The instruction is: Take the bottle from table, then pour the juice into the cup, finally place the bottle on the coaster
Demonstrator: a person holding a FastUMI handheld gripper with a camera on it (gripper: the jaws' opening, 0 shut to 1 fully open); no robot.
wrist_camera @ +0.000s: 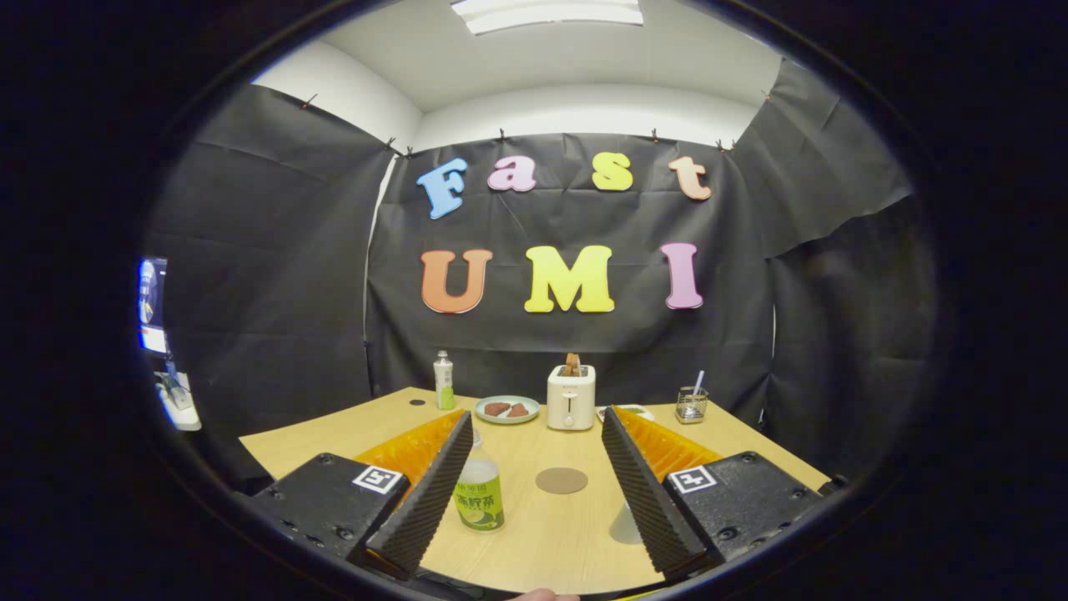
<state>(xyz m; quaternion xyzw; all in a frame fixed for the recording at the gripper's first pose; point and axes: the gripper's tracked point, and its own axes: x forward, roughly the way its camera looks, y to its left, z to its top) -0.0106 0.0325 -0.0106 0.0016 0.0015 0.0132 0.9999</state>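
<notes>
My gripper [536,416] hangs open above the wooden table [534,542], its fingers wide apart. A clear bottle with a green label [478,494] stands upright between the fingers, close against the left finger [430,492]. A round brown coaster [561,480] lies flat on the table to the bottle's right, about midway between the fingers. A pale, see-through cup [624,526] stands beside the right finger [642,484], which hides part of it.
At the back of the table stand a second small bottle [443,380], a plate with brown food [506,409], a white toaster holding toast [571,397] and a glass with a straw [691,405]. A monitor [153,305] is off to the left.
</notes>
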